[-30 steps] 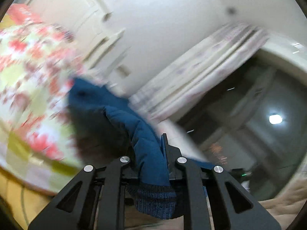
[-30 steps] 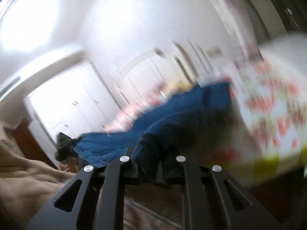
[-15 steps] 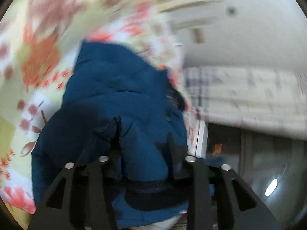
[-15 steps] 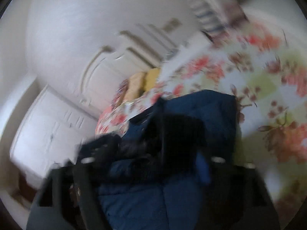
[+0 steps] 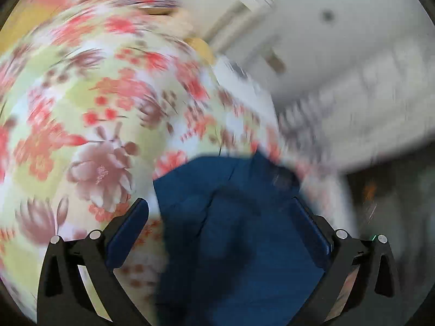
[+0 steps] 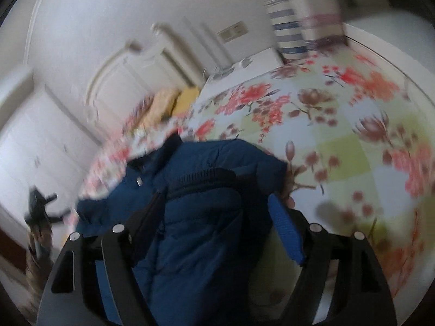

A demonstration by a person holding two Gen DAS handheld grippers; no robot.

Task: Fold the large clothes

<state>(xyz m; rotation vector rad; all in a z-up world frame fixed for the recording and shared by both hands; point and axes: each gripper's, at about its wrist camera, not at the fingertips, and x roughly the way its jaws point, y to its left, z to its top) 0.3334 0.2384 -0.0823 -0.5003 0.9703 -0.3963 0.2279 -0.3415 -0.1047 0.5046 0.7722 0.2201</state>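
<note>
A dark blue padded jacket point(image 5: 233, 217) lies on a bed with a floral cover point(image 5: 95, 108). In the left wrist view my left gripper point(image 5: 220, 217) is open, its fingers spread wide on either side of the jacket cloth. In the right wrist view the jacket point(image 6: 206, 217) shows its black ribbed trim and a snap. My right gripper point(image 6: 217, 212) is open above it, its blue pads point(image 6: 285, 233) apart, and the jacket lies between and under the fingers. Both views are motion-blurred.
The floral bed cover point(image 6: 353, 135) stretches to the right of the jacket. Yellow pillows point(image 6: 174, 100) lie at the bed's head by a white panelled headboard point(image 6: 122, 81). A white nightstand point(image 6: 244, 65) and curtains point(image 5: 353, 103) stand beyond.
Both grippers were shut on the jacket and held it up; they swung down over the bed and have opened, and the jacket now lies on the cover.
</note>
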